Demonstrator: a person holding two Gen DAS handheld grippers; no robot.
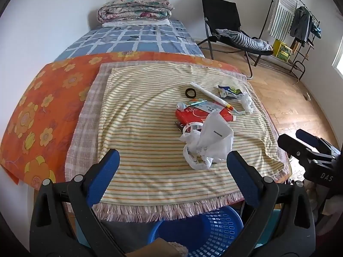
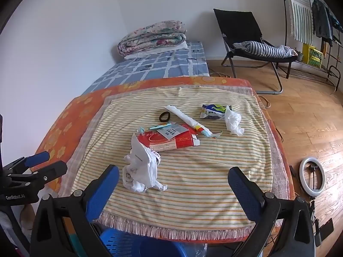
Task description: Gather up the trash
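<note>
Trash lies on a striped yellow cloth point(image 1: 150, 115) on the bed end. A crumpled white plastic bag point(image 1: 206, 143) point(image 2: 140, 171) lies nearest. Behind it are a flattened red carton point(image 1: 201, 115) point(image 2: 169, 140), a white wrapped stick point(image 1: 211, 95) point(image 2: 184, 115), a blue-green snack wrapper point(image 1: 228, 91) point(image 2: 214, 111), a crumpled white tissue point(image 1: 246, 102) point(image 2: 233, 123) and a black ring point(image 1: 190, 92) point(image 2: 164, 116). My left gripper point(image 1: 173, 160) is open, just short of the bag. My right gripper point(image 2: 173, 178) is open, the bag by its left finger.
A blue perforated basket point(image 1: 205, 233) point(image 2: 133, 244) stands on the floor below the cloth's fringed edge. A folded quilt point(image 1: 135, 8) lies at the bed's far end. A black folding chair point(image 1: 227, 27), a clothes rack point(image 1: 300, 21) and a ring light point(image 2: 313, 177) stand to the right.
</note>
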